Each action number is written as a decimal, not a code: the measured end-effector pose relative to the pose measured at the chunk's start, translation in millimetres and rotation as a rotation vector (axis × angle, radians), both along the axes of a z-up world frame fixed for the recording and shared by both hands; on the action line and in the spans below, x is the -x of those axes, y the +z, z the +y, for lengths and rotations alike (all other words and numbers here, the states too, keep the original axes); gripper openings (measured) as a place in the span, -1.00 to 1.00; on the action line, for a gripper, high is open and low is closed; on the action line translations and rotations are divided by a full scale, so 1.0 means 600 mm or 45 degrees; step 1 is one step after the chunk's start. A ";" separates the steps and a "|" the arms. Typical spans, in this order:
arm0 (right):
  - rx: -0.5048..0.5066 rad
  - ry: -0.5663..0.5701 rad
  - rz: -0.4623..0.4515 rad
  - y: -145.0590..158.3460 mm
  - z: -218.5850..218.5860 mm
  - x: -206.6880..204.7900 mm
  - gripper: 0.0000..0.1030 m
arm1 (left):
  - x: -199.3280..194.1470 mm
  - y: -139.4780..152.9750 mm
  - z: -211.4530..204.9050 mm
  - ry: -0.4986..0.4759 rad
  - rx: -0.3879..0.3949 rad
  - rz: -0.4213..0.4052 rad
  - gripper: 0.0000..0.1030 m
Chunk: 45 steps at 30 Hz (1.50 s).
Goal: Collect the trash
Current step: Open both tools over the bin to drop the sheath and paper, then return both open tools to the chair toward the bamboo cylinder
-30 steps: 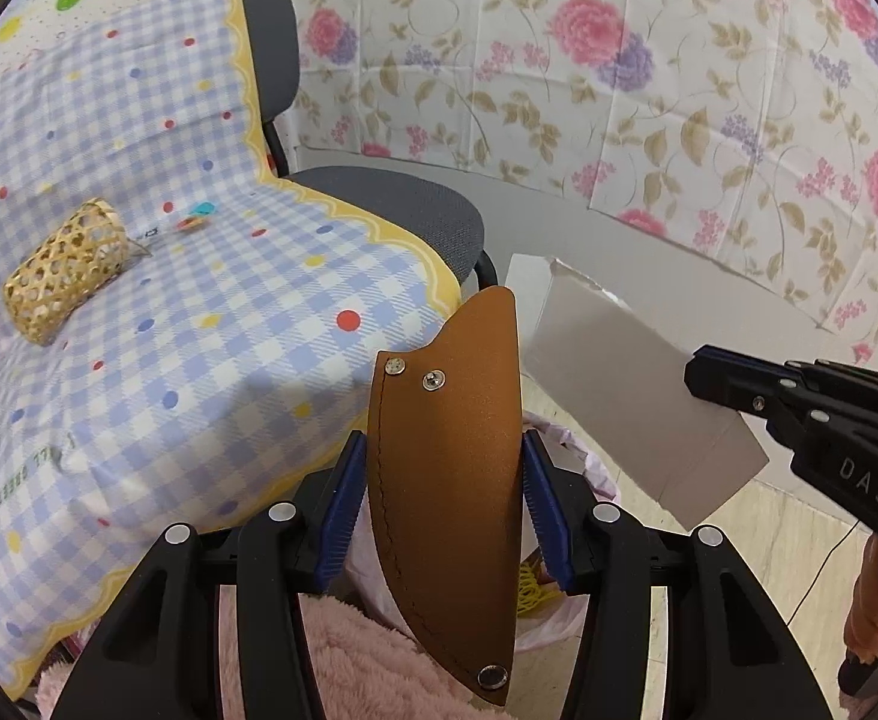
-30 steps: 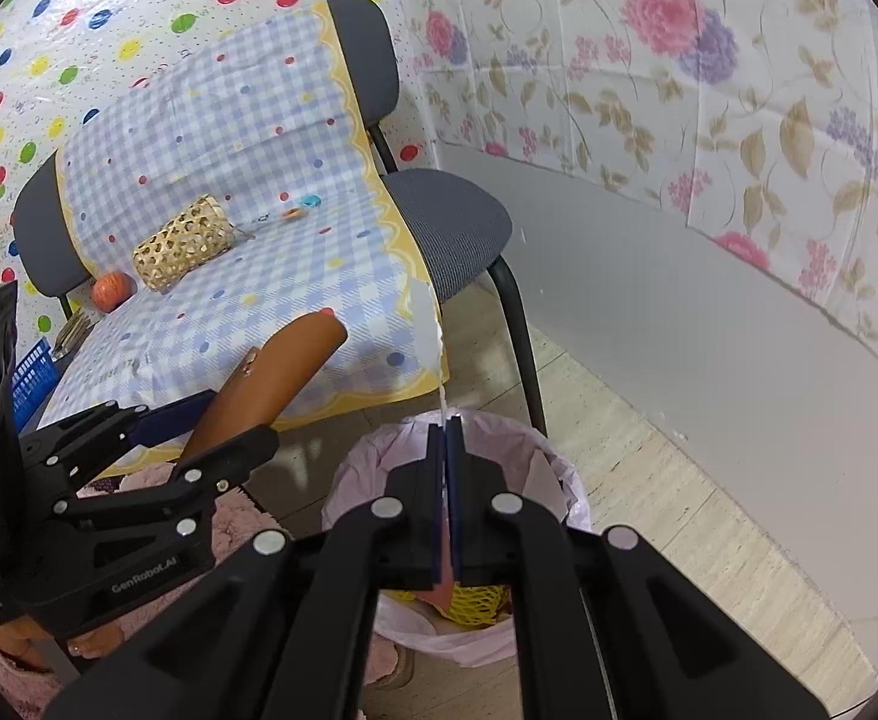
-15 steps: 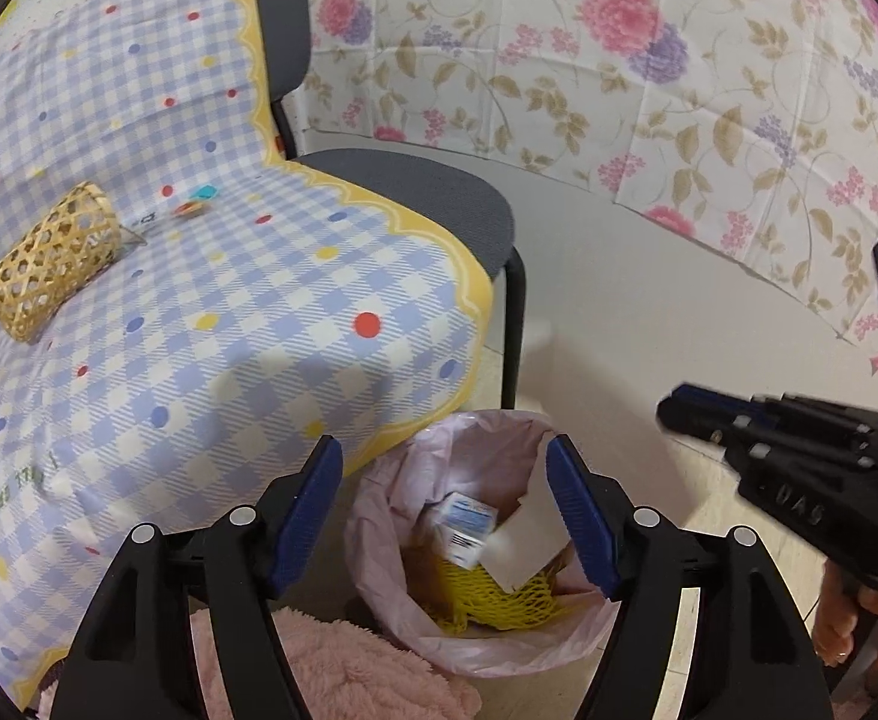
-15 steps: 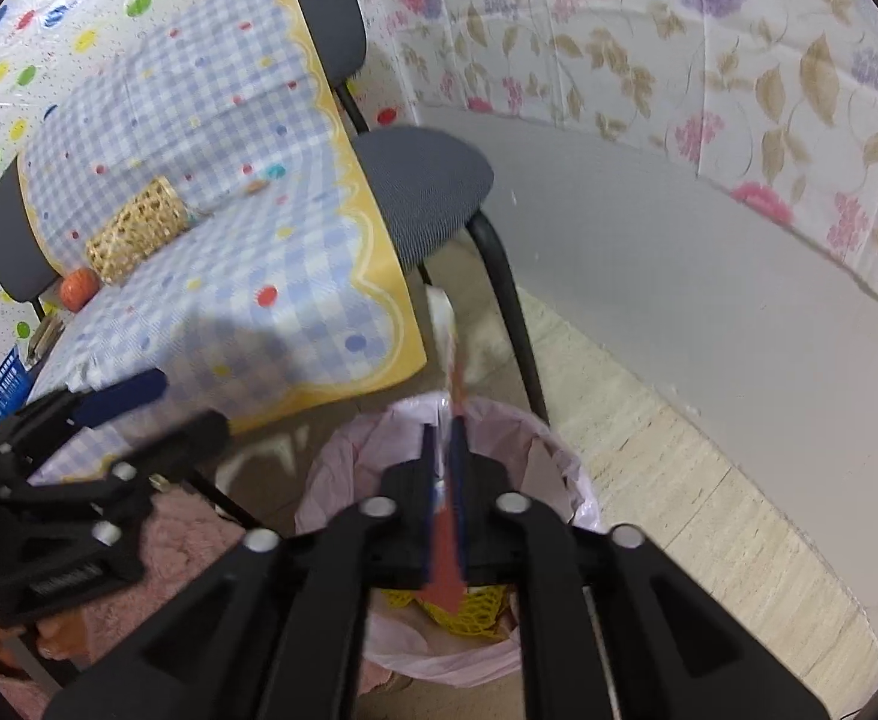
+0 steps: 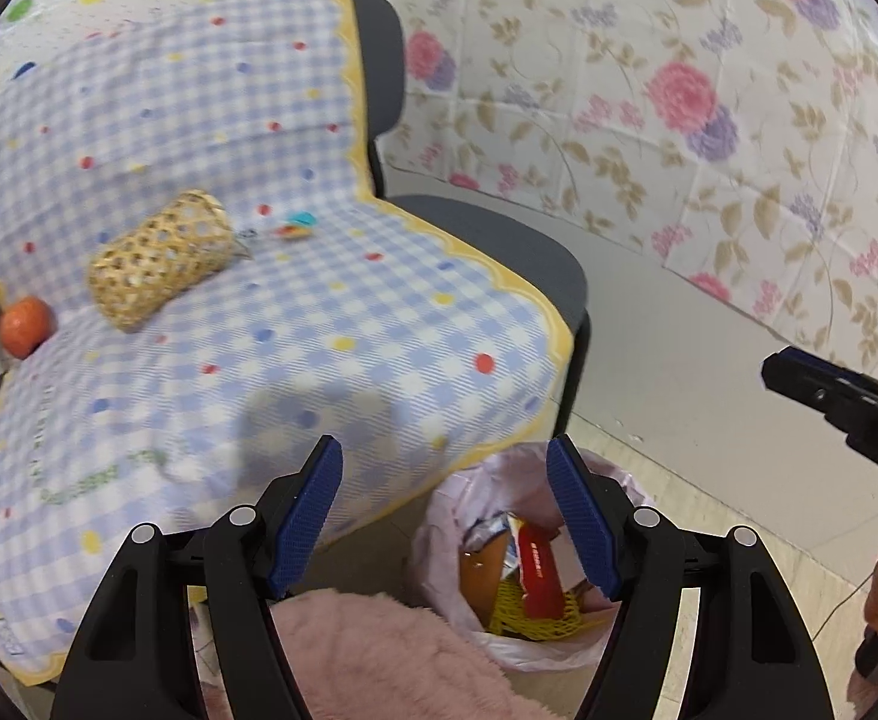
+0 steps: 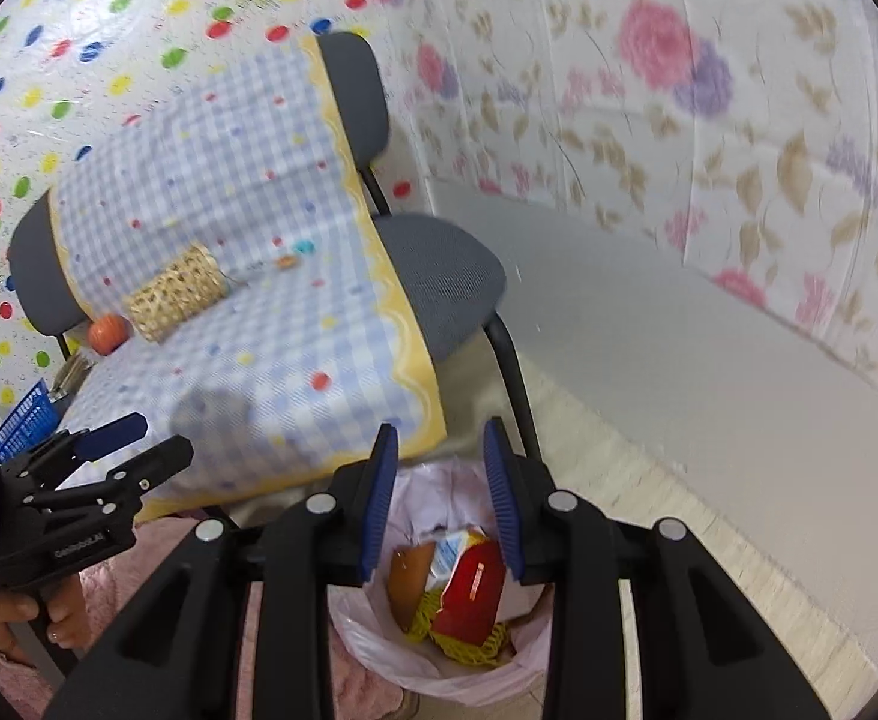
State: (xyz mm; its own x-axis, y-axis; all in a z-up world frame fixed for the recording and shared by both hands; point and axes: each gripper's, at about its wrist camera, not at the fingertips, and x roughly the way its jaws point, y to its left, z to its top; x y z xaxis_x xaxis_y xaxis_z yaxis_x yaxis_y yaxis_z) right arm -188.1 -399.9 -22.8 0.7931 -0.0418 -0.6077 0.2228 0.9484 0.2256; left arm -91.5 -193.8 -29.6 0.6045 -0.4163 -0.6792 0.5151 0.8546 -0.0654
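Both tools hang over the trash bin (image 6: 439, 648), a pink-lined bag on the floor at the front corner of the chair (image 5: 499, 252). In it lie a brown sheath (image 6: 410, 576), a red packet (image 6: 469, 594) and a yellow net (image 6: 463, 642). The left tool (image 5: 445, 516) stands spread wide with nothing between its blue pads. The right tool (image 6: 442, 504) has its jaws opening, and nothing sits between them either; the red packet lies directly below, down in the bag.

With both tools empty, the next pick probably turns on what remains on the checked cloth (image 5: 258, 330) that covers the chair seats. From the left tool, the woven bamboo tube (image 5: 162, 258) lies at about 10 o'clock, well apart, on its side with its long axis running from 8 o'clock up to 2 o'clock. The orange fruit (image 5: 26, 327) sits just beside the tube's lower end, further toward 9 o'clock. A small turquoise and orange scrap (image 5: 296, 223) lies near the tube's upper end, at about 11 o'clock.

From the right wrist view the same things lie at 10 to 11 o'clock and farther off, with the left tool between. So I judge the left hand nearer and better placed. Closing across the tube would call for a roll of the wrist so the pads straddle its short width.
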 end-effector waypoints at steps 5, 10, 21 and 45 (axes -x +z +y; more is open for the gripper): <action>-0.001 0.066 0.006 0.004 0.037 -0.027 -0.42 | -0.004 0.017 0.048 0.079 -0.032 -0.060 0.41; -0.003 0.143 0.023 0.009 0.077 -0.062 -0.41 | -0.023 0.026 0.099 0.176 -0.096 -0.119 0.41; 0.013 0.264 0.013 0.031 0.132 -0.148 -0.31 | -0.096 0.062 0.236 0.429 -0.144 -0.152 0.60; 0.014 0.344 0.027 0.040 0.158 -0.383 0.75 | -0.335 0.043 0.230 0.372 -0.210 -0.061 0.80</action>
State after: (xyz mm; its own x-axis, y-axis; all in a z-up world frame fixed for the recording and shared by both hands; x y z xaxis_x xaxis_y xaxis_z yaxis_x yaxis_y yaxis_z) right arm 42.0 -305.1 1.0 0.7634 0.1629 -0.6250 -0.0343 0.9765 0.2127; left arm 109.4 -56.0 -4.0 0.7148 -0.1077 -0.6910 0.2461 0.9636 0.1044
